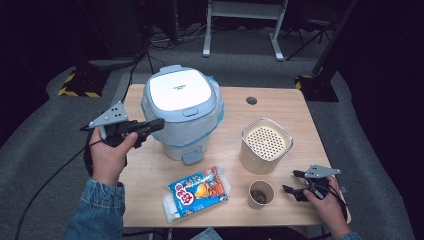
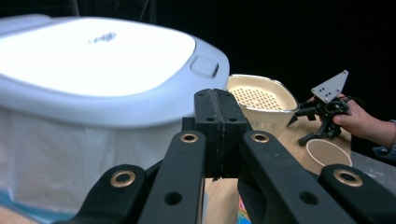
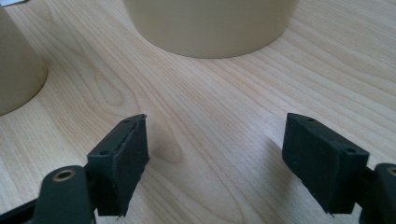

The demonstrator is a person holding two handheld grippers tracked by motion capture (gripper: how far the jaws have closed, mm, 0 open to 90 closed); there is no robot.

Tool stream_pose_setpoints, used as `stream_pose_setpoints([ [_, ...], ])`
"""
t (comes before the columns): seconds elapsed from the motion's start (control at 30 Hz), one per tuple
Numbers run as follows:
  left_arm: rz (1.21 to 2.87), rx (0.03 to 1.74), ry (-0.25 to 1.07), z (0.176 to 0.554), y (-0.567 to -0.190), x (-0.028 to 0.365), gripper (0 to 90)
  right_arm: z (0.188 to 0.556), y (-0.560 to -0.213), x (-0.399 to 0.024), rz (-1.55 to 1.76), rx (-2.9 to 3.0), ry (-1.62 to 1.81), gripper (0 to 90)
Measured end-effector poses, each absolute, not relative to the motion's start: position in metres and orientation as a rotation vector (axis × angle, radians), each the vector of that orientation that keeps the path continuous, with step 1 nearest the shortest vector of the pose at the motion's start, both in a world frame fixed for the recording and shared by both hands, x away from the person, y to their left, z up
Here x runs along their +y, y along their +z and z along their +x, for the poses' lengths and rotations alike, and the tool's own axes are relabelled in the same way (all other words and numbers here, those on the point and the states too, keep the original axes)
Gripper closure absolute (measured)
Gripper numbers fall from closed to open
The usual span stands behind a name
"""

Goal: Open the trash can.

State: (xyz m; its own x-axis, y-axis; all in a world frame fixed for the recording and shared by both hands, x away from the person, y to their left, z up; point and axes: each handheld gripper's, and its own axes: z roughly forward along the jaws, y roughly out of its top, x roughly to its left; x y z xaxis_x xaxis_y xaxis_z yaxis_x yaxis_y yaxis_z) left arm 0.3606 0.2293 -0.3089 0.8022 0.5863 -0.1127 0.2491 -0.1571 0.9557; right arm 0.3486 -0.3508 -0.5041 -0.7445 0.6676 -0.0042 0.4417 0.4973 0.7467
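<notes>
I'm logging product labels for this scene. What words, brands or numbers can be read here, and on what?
Rice cooker lid: a small dark mark, too small to read.
Snack packet: large printed characters on a red patch, too blurred to read.
Nothing else carries legible text.

The rice cooker [image 2: 93,79] runs off the left gripper view's left edge, and its lid lettering is too blurred to read. The closed left gripper [image 2: 217,133] hides part of the snack packet [image 1: 196,193]. In the right gripper view, the canister [image 3: 210,25] and paper cup [image 3: 16,70] are cut off by the frame.
</notes>
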Motion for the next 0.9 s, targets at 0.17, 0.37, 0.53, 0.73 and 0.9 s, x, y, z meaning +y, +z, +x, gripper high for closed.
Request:
stream_pose_setpoints([
  [0.17, 1.755, 0.617, 0.348, 0.370, -0.296, 0.218, 88.2, 0.349, -0.504, -0.351, 0.935, 2.452, 1.097, 22.7],
  [0.37, 1.783, 0.596, 0.355, 0.380, -0.285, 0.203, 87.8, 0.349, -0.504, -0.351, 0.936, 2.452, 1.097, 22.7],
  [0.53, 1.813, 0.592, 0.355, 0.388, -0.283, 0.192, 87.2, 0.349, -0.504, -0.351, 0.935, 2.452, 1.097, 22.7],
  [0.73, 1.893, 0.604, 0.359, 0.399, -0.286, 0.173, 86.7, 0.349, -0.504, -0.351, 0.935, 2.452, 1.098, 22.8],
  [0.9, 1.971, 0.625, 0.396, 0.402, -0.284, 0.164, 86.0, 0.349, -0.504, -0.351, 0.936, 2.452, 1.098, 22.7],
])
